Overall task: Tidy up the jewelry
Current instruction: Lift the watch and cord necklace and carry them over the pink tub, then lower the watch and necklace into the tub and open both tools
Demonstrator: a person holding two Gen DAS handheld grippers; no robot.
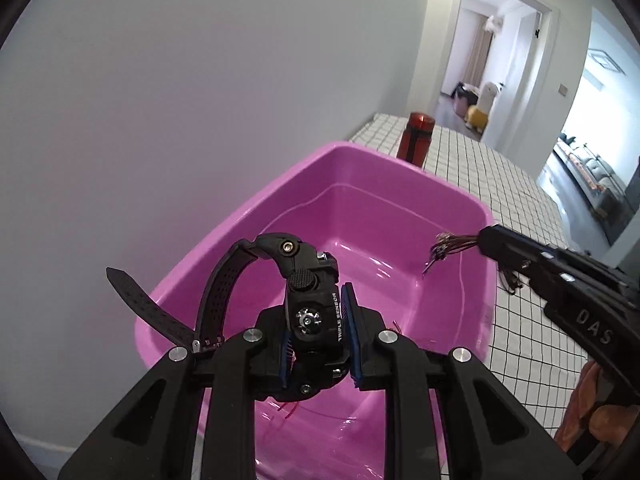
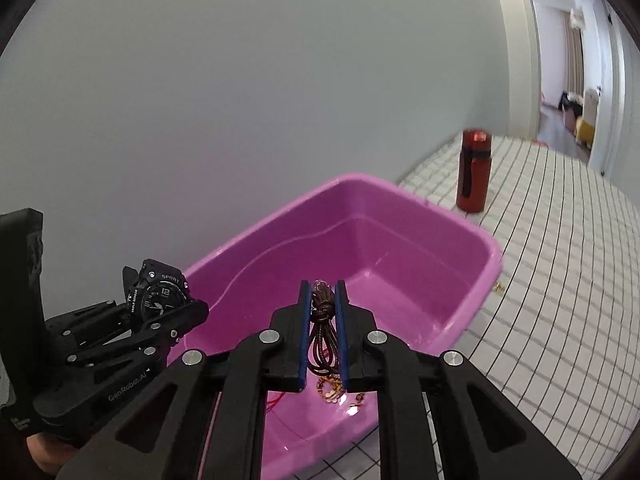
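Note:
My left gripper (image 1: 317, 336) is shut on a black sport watch (image 1: 310, 300), held above the near end of a pink plastic tub (image 1: 360, 168). Its strap arcs up and to the left. In the right wrist view the watch (image 2: 158, 292) and left gripper (image 2: 160, 320) sit at the left, over the tub's (image 2: 472, 240) left rim. My right gripper (image 2: 323, 312) is shut on a bundle of brown cord necklace (image 2: 322, 320), held over the tub. In the left wrist view the right gripper (image 1: 486, 240) enters from the right with the cord's (image 1: 448, 246) loose ends sticking out. Gold chain pieces (image 2: 332, 390) lie on the tub floor.
The tub stands on a white cloth with a black grid (image 2: 560, 280), against a plain wall. A dark red bottle (image 2: 474, 172) stands behind the tub; it also shows in the left wrist view (image 1: 416, 136). A small gold piece (image 2: 498, 287) lies on the cloth beside the tub. A doorway opens at the far right.

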